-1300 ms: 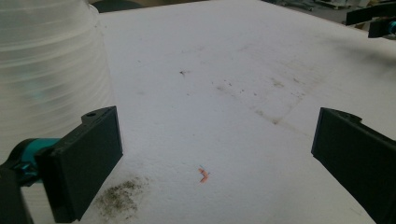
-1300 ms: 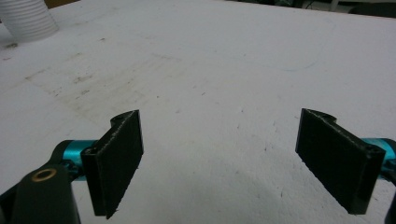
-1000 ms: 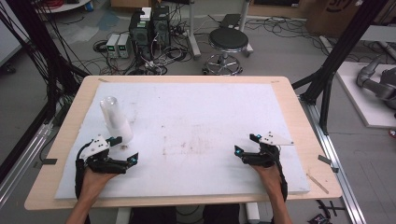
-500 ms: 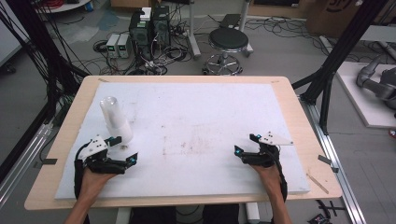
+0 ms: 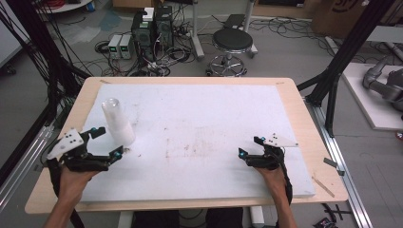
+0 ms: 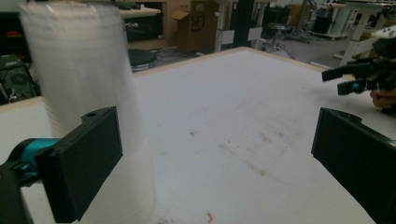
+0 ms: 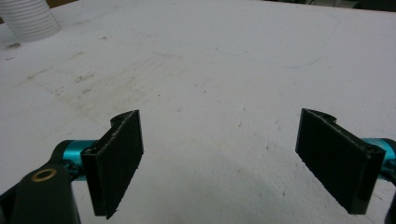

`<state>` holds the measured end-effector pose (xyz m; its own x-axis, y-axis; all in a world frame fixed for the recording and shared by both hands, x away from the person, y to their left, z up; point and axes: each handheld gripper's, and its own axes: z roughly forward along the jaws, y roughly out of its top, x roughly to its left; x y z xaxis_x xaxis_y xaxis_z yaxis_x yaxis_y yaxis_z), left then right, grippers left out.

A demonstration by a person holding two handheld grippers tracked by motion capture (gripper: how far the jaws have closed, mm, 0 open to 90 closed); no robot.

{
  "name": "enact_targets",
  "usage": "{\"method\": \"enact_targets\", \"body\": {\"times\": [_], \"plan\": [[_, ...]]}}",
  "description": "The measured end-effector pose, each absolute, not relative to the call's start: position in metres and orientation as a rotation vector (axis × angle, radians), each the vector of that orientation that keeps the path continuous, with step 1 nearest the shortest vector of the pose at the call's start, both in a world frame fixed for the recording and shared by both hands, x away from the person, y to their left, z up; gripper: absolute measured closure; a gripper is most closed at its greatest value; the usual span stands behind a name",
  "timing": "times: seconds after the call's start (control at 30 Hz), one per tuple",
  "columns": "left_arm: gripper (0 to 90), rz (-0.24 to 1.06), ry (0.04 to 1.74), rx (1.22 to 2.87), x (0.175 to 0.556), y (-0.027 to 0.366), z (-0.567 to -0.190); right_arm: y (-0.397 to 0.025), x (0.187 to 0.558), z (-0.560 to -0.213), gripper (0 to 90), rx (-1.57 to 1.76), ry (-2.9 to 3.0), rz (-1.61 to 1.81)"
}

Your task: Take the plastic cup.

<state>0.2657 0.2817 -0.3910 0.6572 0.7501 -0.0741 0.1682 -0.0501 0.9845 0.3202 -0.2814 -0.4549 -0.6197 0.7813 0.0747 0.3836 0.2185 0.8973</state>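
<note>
Cup stack, tall, ribbed, translucent white, upright

two grippers at the near edge of a white board, a cup stack by the left one

a person's hands held the left gripper and the right gripper low over the white board on the wooden table, both with jaws spread and holding nothing. the upright stack of clear cups stood just beyond the left gripper's jaws, well apart from the right gripper. a stool stood on the floor past the table.
</note>
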Motion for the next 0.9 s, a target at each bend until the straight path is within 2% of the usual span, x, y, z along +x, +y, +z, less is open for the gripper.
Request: {"method": "enact_targets", "body": {"times": [0.43, 0.9], "plan": [[1.8, 0.603, 0.78, 1.622, 0.309, 0.306, -0.332, -0.281, 0.321, -0.455, 15.1, 1.097, 2.113, 1.367], [1.8, 0.511, 0.835, 1.764, 0.354, 0.301, -0.322, -0.281, 0.323, -0.455, 15.1, 1.109, 2.12, 1.354]]}}
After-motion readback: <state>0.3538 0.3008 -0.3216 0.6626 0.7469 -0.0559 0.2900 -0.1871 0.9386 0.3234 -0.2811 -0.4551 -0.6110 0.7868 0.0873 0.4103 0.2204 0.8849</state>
